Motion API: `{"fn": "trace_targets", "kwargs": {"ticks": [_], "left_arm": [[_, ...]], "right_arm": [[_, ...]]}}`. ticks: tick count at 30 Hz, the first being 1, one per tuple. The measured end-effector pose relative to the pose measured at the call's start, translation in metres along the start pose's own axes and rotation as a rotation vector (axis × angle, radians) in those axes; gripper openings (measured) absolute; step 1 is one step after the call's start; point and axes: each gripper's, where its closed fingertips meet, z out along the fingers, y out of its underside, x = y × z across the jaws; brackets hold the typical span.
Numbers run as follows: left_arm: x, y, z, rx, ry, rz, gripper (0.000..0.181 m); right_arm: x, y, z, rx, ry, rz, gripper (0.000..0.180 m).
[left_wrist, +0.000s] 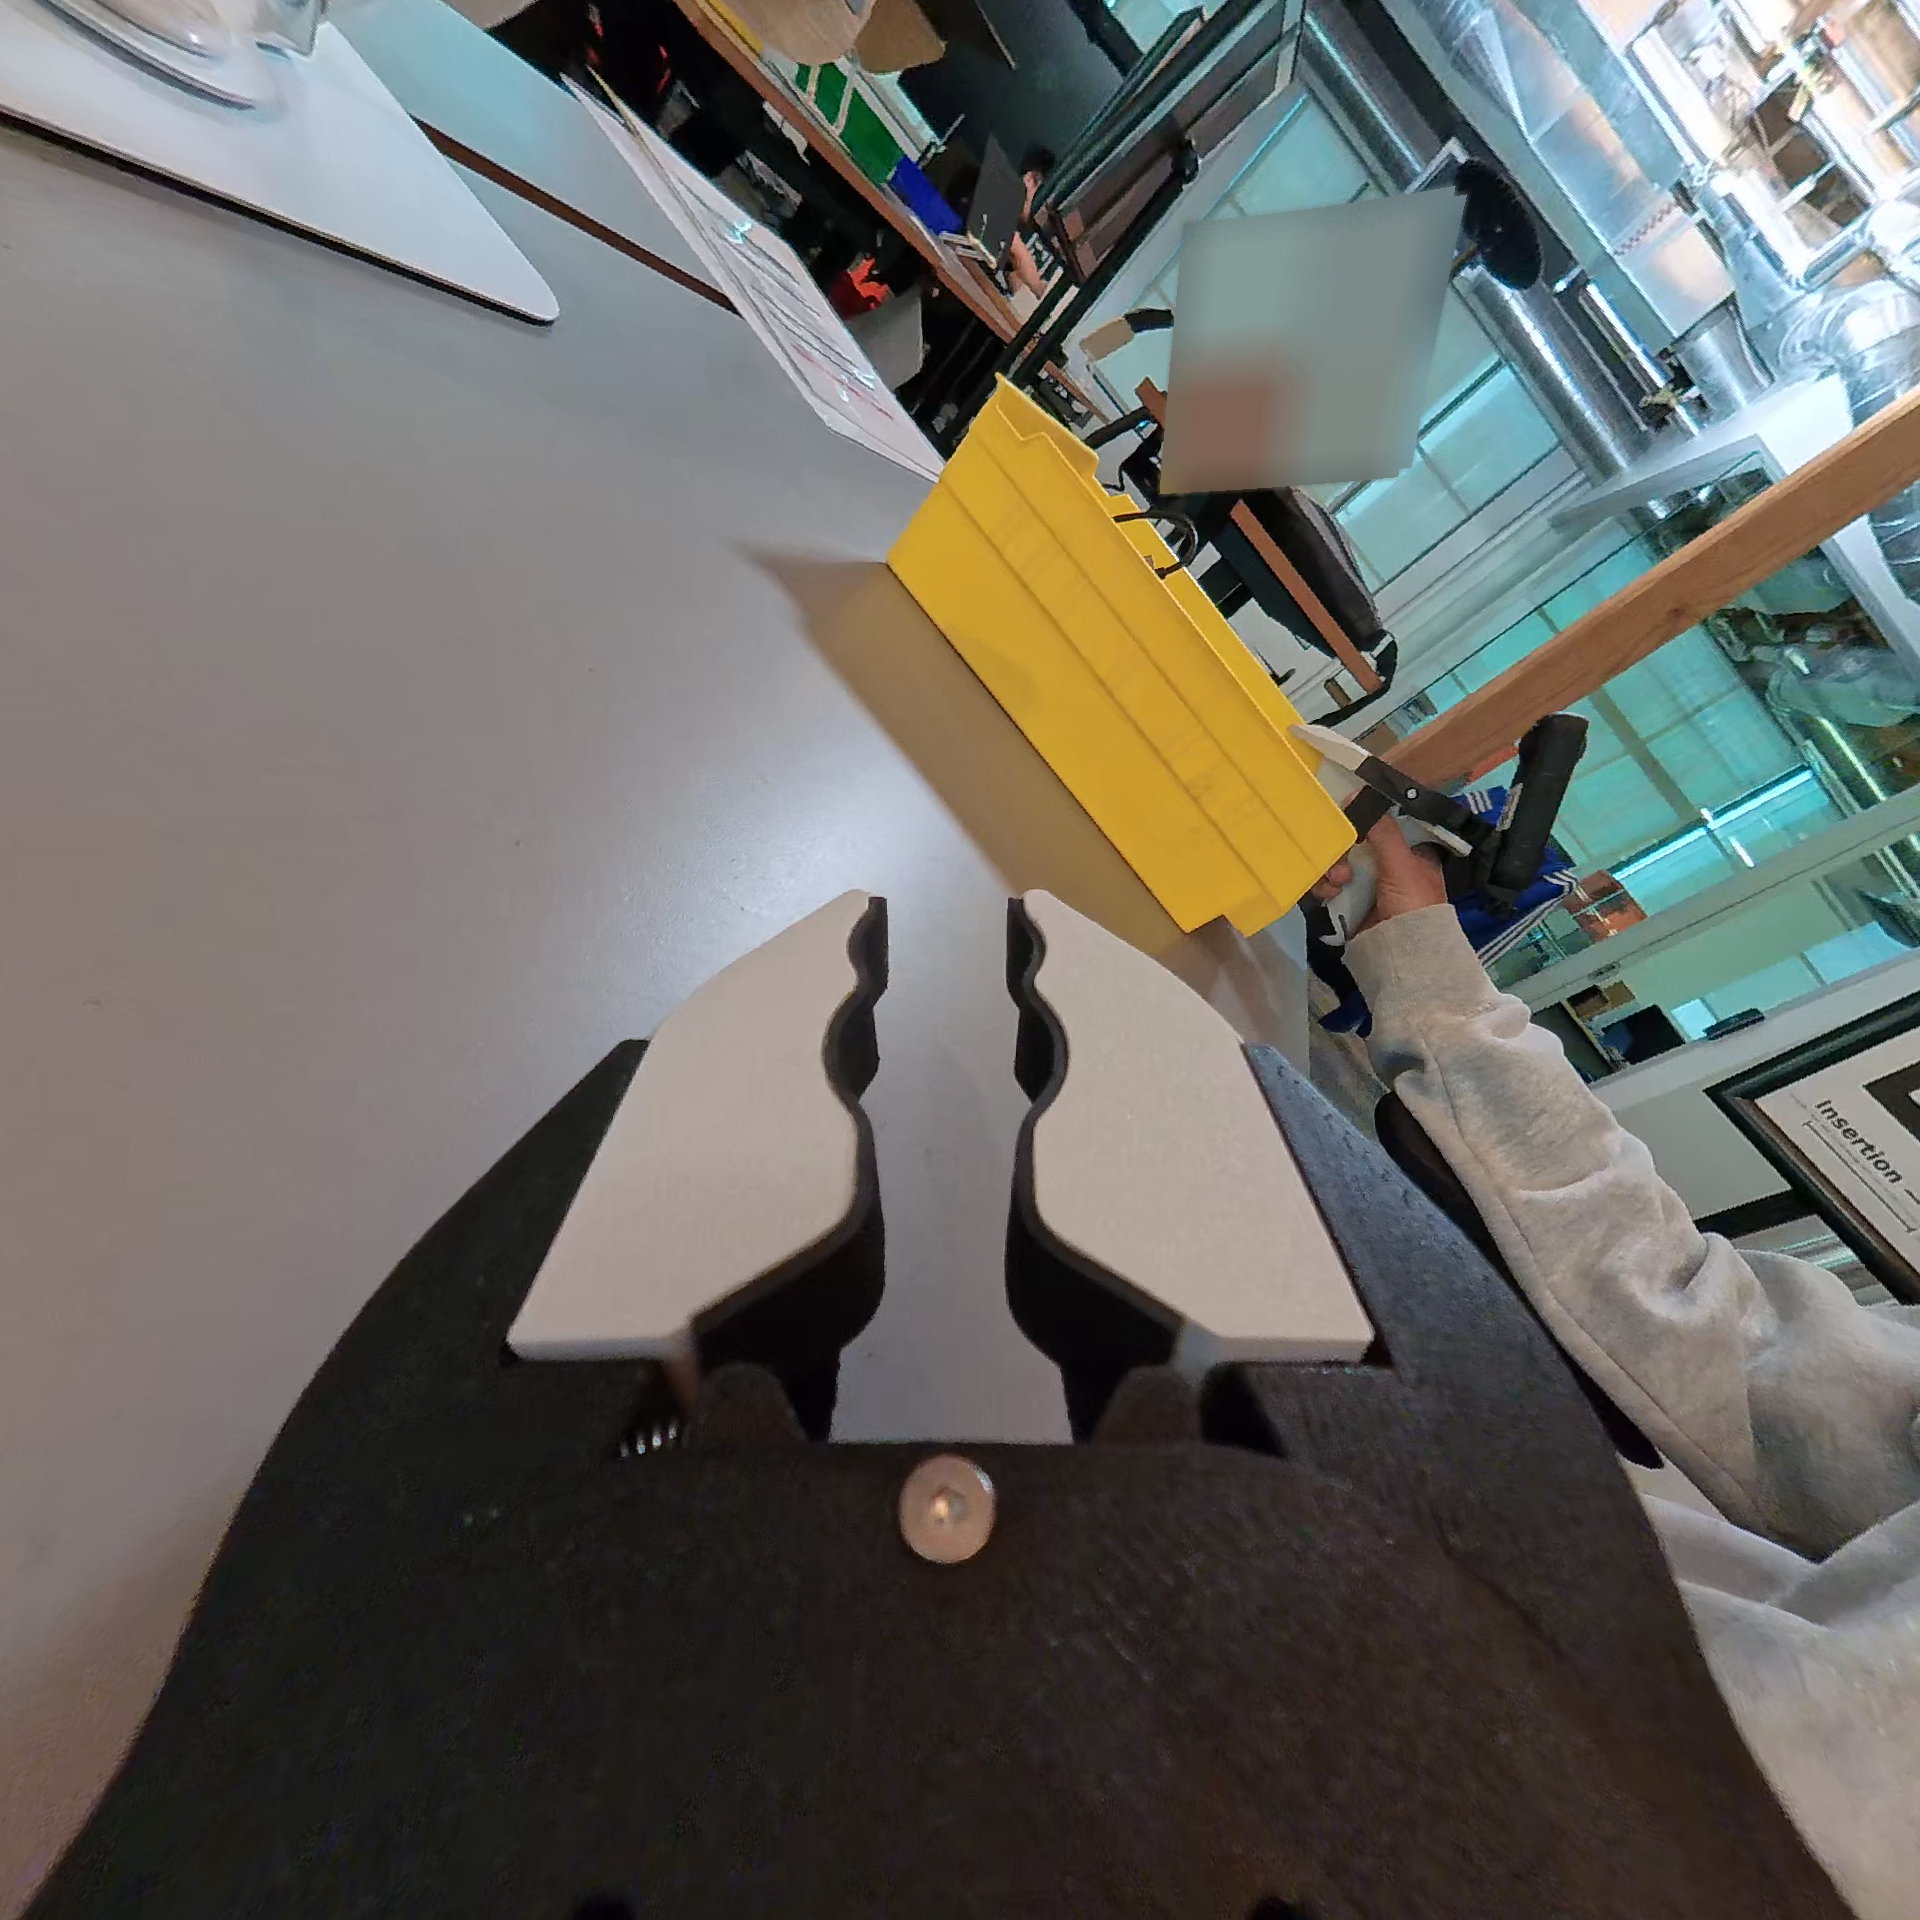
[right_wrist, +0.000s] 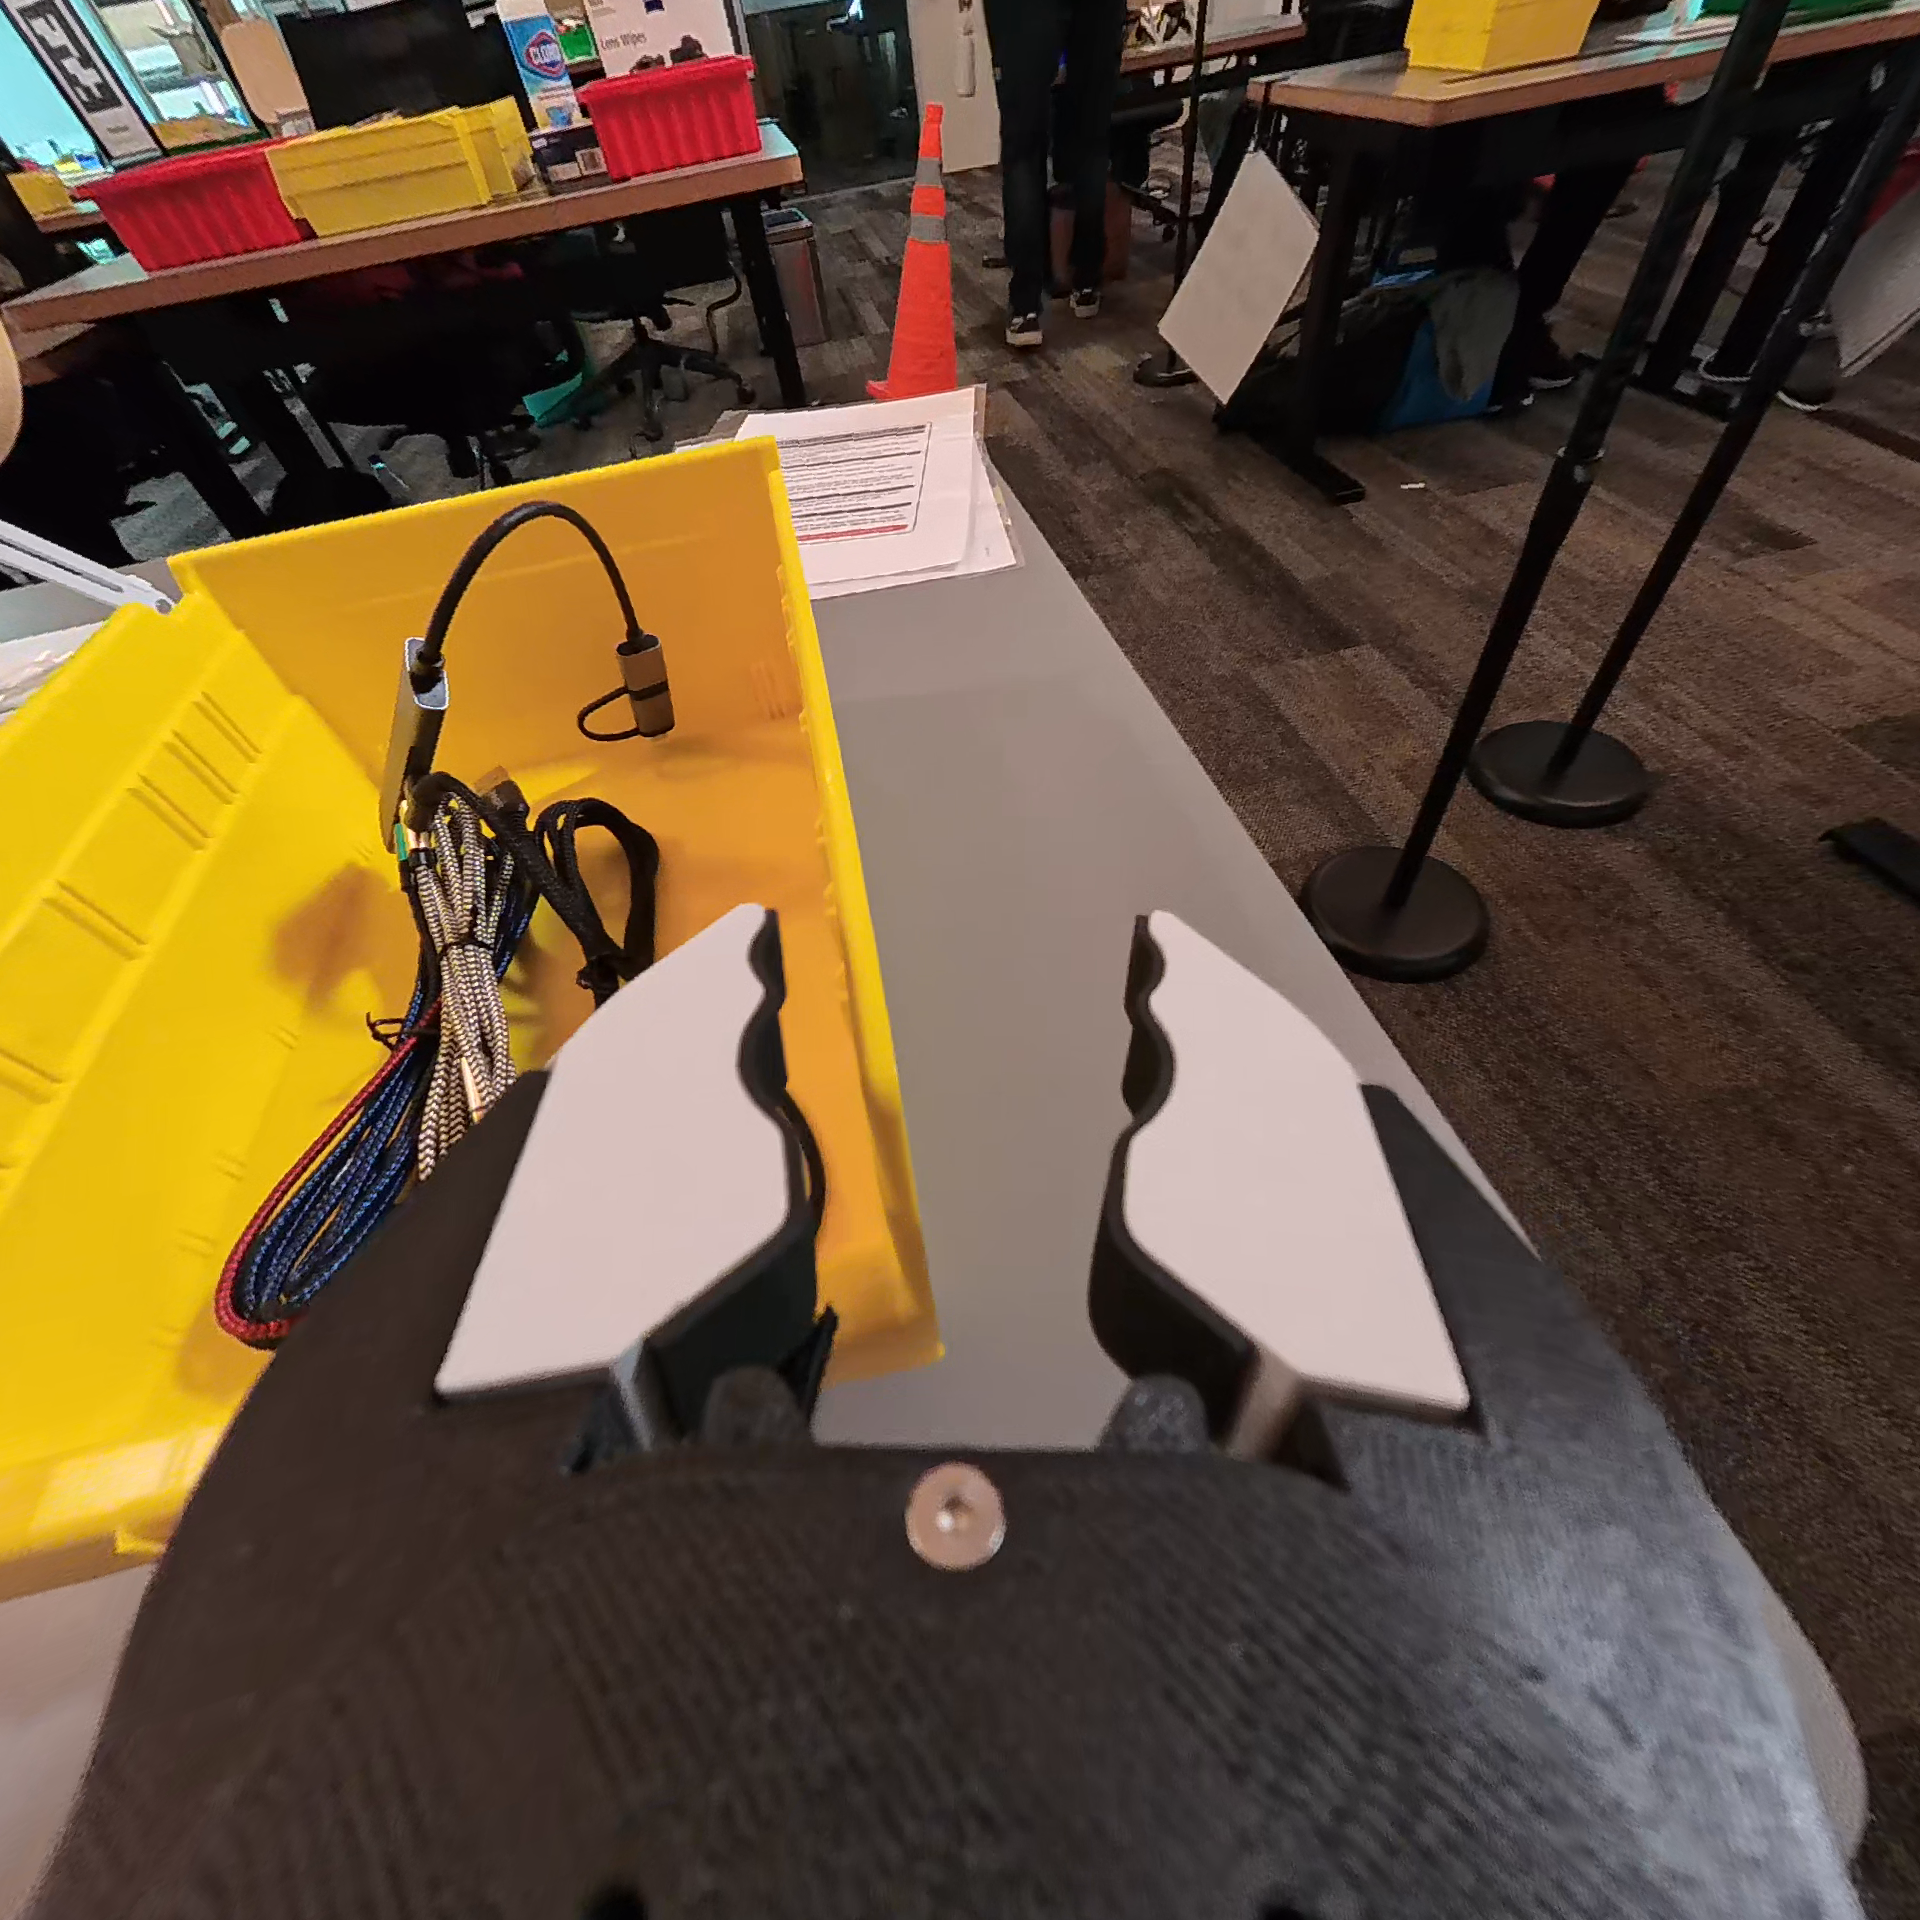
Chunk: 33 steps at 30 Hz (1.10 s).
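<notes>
Two grippers are showing, each with its jaws standing apart and nothing between them. Low in the left wrist view, the left gripper (left_wrist: 945, 914) is hovering over a bare grey table (left_wrist: 416, 727), its white fingers (left_wrist: 727, 1122) parted by a narrow gap; a yellow bin (left_wrist: 1101, 665) is sitting near, up and to the right of centre frame. At the right edge of that view, a person's hand (left_wrist: 1392, 883) in a light grey sleeve (left_wrist: 1558, 1174) is holding the other gripper beside the bin's near corner. In the right wrist view, the right gripper (right_wrist: 956, 920) is spreading wider, with one fingertip above the bin's (right_wrist: 852, 935) right wall and the other above the table (right_wrist: 997, 790). Inside the bin, at centre left, a bundle of braided cables (right_wrist: 457, 987) is lying beside a grey adapter (right_wrist: 416, 717) with a short black cord. Printed sheets (right_wrist: 894, 488) are resting on the table beyond the bin, and an orange cone (right_wrist: 925, 270) is standing on the floor at upper centre.
</notes>
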Motion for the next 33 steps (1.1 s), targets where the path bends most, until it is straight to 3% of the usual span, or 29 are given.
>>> {"fn": "trace_targets", "kwargs": {"ticks": [18,21,27,33], "left_arm": [[-0.001,0.003,0.002,-0.007,0.06,-0.092,0.024],[-0.002,0.003,0.002,-0.006,0.078,-0.127,0.025],[-0.005,0.001,-0.001,0.019,0.116,-0.219,0.029],[-0.004,-0.002,-0.006,0.053,0.174,-0.31,0.034]], "right_arm": [[-0.011,0.017,0.017,-0.08,-0.056,0.013,0.061],[-0.018,0.018,0.021,-0.081,-0.086,0.034,0.053],[-0.027,0.023,0.027,-0.092,-0.182,0.191,0.016],[-0.029,0.021,0.028,-0.081,-0.224,0.247,0.012]]}}
